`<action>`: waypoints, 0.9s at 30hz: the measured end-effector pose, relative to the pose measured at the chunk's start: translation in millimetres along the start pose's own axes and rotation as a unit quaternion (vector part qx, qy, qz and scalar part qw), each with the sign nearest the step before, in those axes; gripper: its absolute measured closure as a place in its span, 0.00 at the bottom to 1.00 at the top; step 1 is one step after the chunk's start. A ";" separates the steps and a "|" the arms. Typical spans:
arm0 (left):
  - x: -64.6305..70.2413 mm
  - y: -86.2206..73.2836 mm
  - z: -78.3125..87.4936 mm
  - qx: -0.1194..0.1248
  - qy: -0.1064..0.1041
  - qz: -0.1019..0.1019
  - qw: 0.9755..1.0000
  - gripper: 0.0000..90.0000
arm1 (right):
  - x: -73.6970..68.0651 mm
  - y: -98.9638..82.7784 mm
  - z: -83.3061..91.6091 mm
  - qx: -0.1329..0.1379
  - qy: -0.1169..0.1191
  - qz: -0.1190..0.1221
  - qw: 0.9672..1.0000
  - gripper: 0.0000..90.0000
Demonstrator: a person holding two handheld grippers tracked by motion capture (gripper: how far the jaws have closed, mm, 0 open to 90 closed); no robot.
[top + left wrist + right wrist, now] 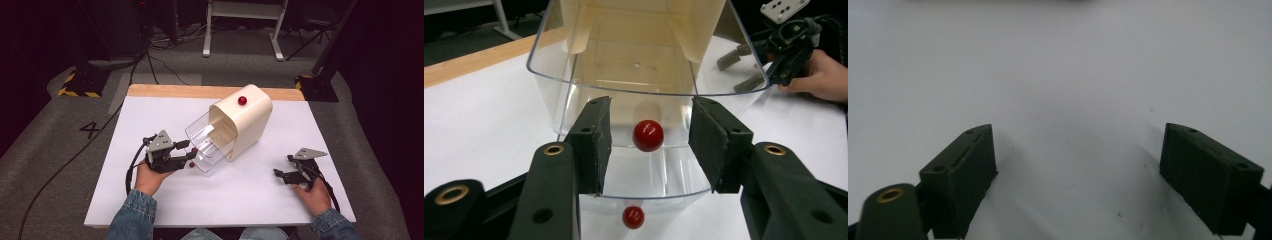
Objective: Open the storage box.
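Drawer: a clear plastic drawer (209, 145) stands pulled partway out of a cream box (247, 122) near the middle of the white table (150, 120), its open front turned toward the person's left.
Knob: a red ball knob (647, 135) sits on the drawer's front wall; in the left gripper view it lies straight between the jaws, with its reflection on the table below it.
Left gripper: the left gripper (184, 151) is at the drawer front with its jaws spread to either side of the knob and not touching it, likely lined up to grip the knob or having just let go; which one, I cannot tell.
Box top: a second red knob (242, 100) sits on top of the box.
Right gripper: the right gripper (283, 175) rests well apart near the right edge, jaws wide apart over bare table, holding nothing; it looks parked out of the way.
Hands: each hand grips its tool from behind, denim sleeves (131, 216) at the near edge.
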State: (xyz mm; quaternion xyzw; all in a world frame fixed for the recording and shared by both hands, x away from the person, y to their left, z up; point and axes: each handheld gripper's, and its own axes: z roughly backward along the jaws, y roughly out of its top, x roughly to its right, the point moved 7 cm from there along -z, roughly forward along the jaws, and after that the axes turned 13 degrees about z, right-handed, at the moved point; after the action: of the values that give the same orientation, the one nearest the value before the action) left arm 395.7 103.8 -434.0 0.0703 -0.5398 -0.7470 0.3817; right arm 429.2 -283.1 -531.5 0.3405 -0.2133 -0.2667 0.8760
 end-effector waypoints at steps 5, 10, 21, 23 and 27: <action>-2.2 -3.6 5.9 0.003 0.006 0.001 1.000 0.56 | 0.0 0.0 0.0 0.000 0.000 0.000 1.000 0.17; -1.6 -11.2 18.5 -0.003 0.023 -0.002 1.000 0.53 | 0.1 0.0 0.0 0.000 0.001 -0.001 1.000 0.17; -0.2 -23.3 49.5 -0.020 0.057 -0.025 0.998 0.49 | 0.2 0.0 -0.1 -0.001 0.001 -0.001 1.000 0.17; -3.5 -28.8 55.1 -0.031 0.062 -0.027 0.997 0.48 | 0.1 0.0 -0.1 -0.001 0.001 -0.001 1.000 0.17; -6.9 -35.7 58.7 -0.043 0.065 -0.027 0.997 0.46 | 0.2 0.0 -0.1 -0.001 0.001 -0.001 1.000 0.17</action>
State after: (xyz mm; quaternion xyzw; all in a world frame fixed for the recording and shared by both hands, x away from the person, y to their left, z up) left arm 352.5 156.9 -443.0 0.1168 -0.4787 -0.7735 0.3986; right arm 429.4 -283.2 -531.6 0.3403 -0.2120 -0.2672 0.8763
